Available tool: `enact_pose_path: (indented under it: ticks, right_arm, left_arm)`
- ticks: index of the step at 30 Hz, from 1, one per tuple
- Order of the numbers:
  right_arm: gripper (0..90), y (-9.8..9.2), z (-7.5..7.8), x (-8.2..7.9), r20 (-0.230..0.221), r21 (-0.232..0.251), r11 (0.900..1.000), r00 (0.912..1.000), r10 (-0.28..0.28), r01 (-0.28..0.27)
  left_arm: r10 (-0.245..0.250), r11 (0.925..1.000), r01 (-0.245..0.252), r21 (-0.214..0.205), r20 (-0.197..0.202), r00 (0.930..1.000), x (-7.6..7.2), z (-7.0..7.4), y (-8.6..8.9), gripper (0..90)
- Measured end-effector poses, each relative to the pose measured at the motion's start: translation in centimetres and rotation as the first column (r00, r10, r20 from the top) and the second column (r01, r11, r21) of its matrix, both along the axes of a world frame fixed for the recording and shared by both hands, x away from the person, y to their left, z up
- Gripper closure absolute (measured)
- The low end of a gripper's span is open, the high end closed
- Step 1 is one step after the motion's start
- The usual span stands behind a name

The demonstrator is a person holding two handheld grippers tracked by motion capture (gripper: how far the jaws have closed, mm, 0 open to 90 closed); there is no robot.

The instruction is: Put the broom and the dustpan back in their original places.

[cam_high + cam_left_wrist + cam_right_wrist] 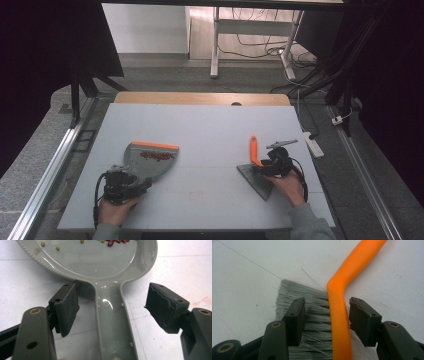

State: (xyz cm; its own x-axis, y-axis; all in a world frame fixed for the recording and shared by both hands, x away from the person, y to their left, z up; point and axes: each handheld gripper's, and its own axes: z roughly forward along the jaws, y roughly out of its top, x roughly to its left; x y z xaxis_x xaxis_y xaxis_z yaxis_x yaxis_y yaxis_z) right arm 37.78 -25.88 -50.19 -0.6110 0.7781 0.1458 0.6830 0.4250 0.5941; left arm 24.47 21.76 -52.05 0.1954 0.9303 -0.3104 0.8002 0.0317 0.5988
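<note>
We judge the sweeping done, both tools set down. At left, our left gripper (112,307) stands spread astride the grey plastic dustpan (150,159) holding red crumbs. At right, our right gripper (327,317), spread, straddles the orange-handled grey-bristled brush (339,315). Next: lift both hands clear.

Legible text, labels, brands, numbers, signs: none. Dustpan (100,262): no marking that can be read on pan or handle. Brush (339,315): orange handle plain, no print. Worktop (210,130): plain, no lettering.
</note>
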Motion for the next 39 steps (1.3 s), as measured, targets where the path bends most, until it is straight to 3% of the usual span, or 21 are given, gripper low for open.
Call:
enact_pose_path:
  ticks: [8, 14, 19, 25, 30, 36, 39]
  right_arm:
    - [48.5, -0.2, 0.8, -0.6, 0.055, 0.025, 0.9996, 0.9984, 0.013, -0.015]
    - [48.5, -0.3, 1.4, -1.3, 0.087, 0.042, 0.9982, 0.9955, 0.038, -0.041]
    - [49.0, -0.3, 1.6, -2.0, 0.122, 0.047, 0.9951, 0.9892, 0.081, -0.087]
    - [49.0, -0.3, 2.1, -3.2, 0.177, 0.054, 0.9873, 0.9746, 0.138, -0.149]
    - [48.6, -0.7, 2.1, -4.3, 0.217, 0.061, 0.9806, 0.9616, 0.169, -0.186]
    - [48.4, -1.9, 2.1, -5.5, 0.272, 0.054, 0.9803, 0.9475, 0.169, -0.190]
    - [47.6, -2.4, 1.9, -5.8, 0.277, 0.058, 0.9822, 0.9481, 0.156, -0.179]
  left_arm:
    - [-0.024, 0.9997, 0.024, 0.001, 0.006, 0.9997, -1.5, 0.5, 0.0, 27.1]
    - [-0.070, 0.9965, 0.067, 0.050, 0.066, 0.9954, -2.1, 1.7, 0.0, 27.8]
    - [-0.177, 0.9840, 0.172, 0.045, 0.117, 0.9773, -1.8, 2.3, -0.5, 28.5]
    - [-0.312, 0.9501, 0.309, 0.043, 0.119, 0.9427, -0.6, 2.1, -1.5, 28.5]
    - [-0.369, 0.9296, 0.365, 0.048, 0.125, 0.9211, 0.3, 1.9, -2.0, 28.3]
    - [-0.397, 0.9178, 0.394, 0.048, 0.133, 0.9081, 0.4, 1.7, -2.0, 28.1]
    - [-0.405, 0.9144, 0.402, 0.049, 0.138, 0.9040, 0.4, 1.6, -2.0, 28.1]
